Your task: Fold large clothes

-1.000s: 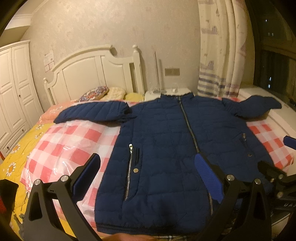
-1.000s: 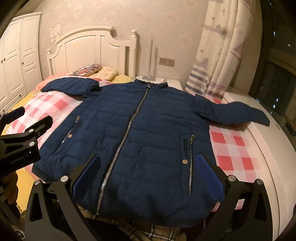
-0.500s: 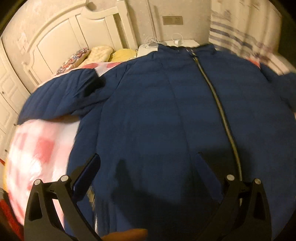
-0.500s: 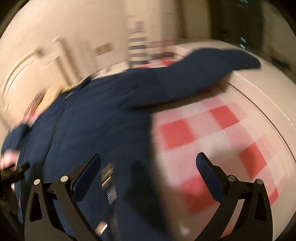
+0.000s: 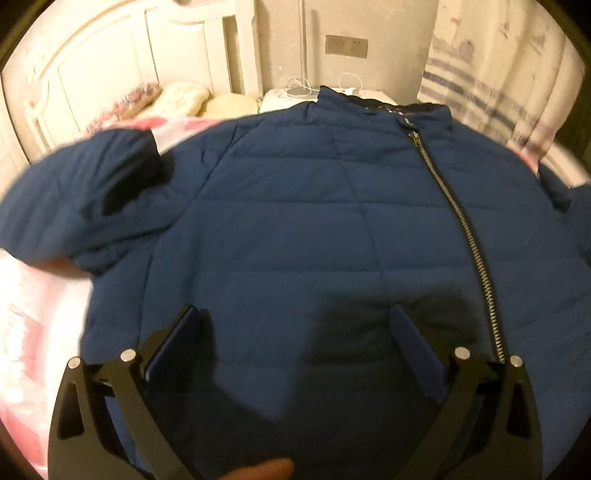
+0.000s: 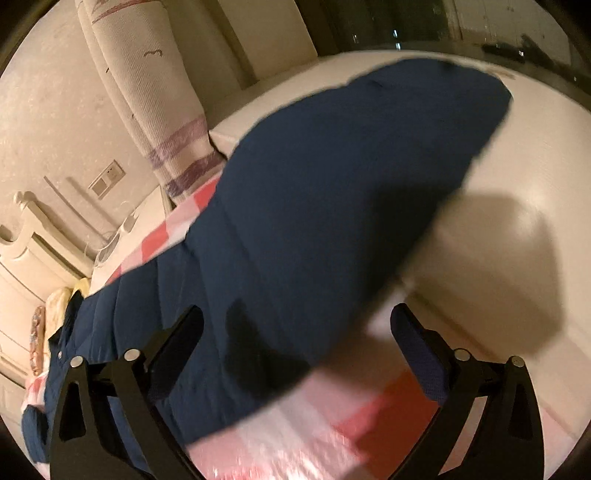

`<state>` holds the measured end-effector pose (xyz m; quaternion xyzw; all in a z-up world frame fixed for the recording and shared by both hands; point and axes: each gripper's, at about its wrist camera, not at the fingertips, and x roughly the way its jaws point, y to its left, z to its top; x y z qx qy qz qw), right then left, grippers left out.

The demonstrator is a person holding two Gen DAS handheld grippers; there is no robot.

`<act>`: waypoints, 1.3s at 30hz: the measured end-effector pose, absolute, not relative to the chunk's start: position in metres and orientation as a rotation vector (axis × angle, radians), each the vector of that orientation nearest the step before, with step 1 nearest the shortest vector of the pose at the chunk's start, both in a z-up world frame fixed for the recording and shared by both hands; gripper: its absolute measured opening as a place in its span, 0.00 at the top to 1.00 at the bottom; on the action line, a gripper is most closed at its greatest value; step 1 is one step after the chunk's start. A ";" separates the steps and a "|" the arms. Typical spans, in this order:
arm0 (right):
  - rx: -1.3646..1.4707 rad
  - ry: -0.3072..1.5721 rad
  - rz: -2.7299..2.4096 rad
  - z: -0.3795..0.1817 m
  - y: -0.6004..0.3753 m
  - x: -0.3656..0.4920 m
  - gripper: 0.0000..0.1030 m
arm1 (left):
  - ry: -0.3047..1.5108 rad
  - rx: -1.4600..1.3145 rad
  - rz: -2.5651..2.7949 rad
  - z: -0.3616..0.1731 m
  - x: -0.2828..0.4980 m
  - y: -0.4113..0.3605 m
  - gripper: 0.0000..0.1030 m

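A navy quilted jacket point(image 5: 303, 229) lies flat, front up and zipped, on a bed with a red-and-white checked cover point(image 6: 388, 410). My left gripper point(image 5: 295, 325) is open and empty, low over the jacket's chest left of the zipper point(image 5: 465, 236). The jacket's left sleeve point(image 5: 81, 195) lies out to the side. My right gripper point(image 6: 295, 328) is open and empty, close over the jacket's right sleeve point(image 6: 343, 206), whose cuff end reaches onto a white ledge point(image 6: 517, 206).
A white headboard point(image 5: 110, 74) and pillows point(image 5: 184, 98) stand at the bed's head. A nightstand with cables point(image 5: 295, 92) and a striped curtain point(image 5: 495, 74) are behind the collar. A dark window point(image 6: 406, 22) lies beyond the ledge.
Both grippers have moved forward and down from the foot of the bed. The left now hovers over the chest; the right has swung right to the right sleeve.
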<state>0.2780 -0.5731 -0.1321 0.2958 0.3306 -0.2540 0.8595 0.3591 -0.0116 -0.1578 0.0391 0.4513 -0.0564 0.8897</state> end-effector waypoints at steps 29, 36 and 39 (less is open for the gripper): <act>0.065 0.880 0.140 -0.119 -0.275 0.289 0.24 | 0.926 0.080 -0.126 -0.156 0.354 -0.010 0.02; 0.515 0.744 -0.009 -0.110 -0.392 0.260 0.25 | 0.926 0.081 -0.125 -0.156 0.353 -0.010 0.02; 0.685 0.724 -0.066 -0.123 -0.429 0.266 0.25 | 0.926 0.080 -0.125 -0.156 0.353 -0.010 0.02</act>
